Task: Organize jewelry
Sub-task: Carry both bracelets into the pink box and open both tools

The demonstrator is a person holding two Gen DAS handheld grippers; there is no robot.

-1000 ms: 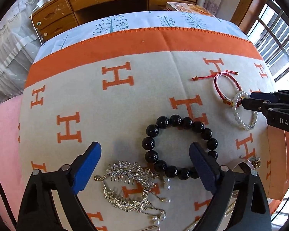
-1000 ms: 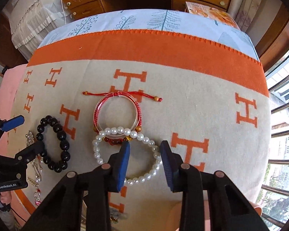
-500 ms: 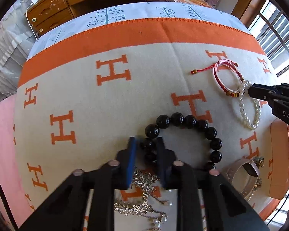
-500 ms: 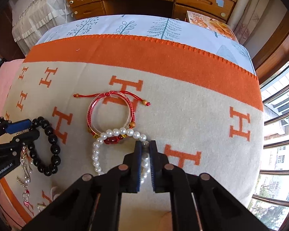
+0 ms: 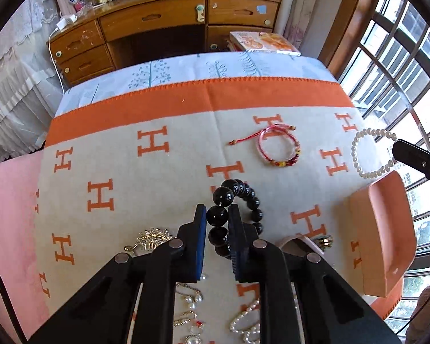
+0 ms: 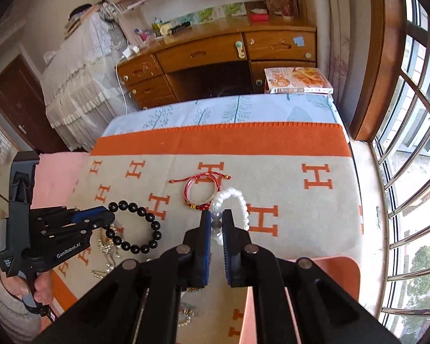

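My left gripper (image 5: 218,218) is shut on the black bead bracelet (image 5: 243,195) and holds it lifted above the blanket; it also shows in the right wrist view (image 6: 140,229). My right gripper (image 6: 216,223) is shut on the white pearl bracelet (image 6: 238,200), raised off the blanket; the pearl bracelet also shows in the left wrist view (image 5: 358,154) at the far right. A red cord bracelet (image 5: 278,149) lies flat on the blanket, also in the right wrist view (image 6: 200,192).
An orange-and-beige blanket (image 5: 129,172) covers the bed. An orange box (image 5: 384,235) sits at the right near edge. A silver hair comb (image 5: 152,239), loose pearls (image 5: 243,324) and other jewelry lie near me. A wooden desk (image 5: 157,28) stands behind; windows on the right.
Both grippers closed on their bracelets and lifted them: the left raised the black bead bracelet, the right raised the pearl bracelet off the red cord bracelet. Both views tilted up.
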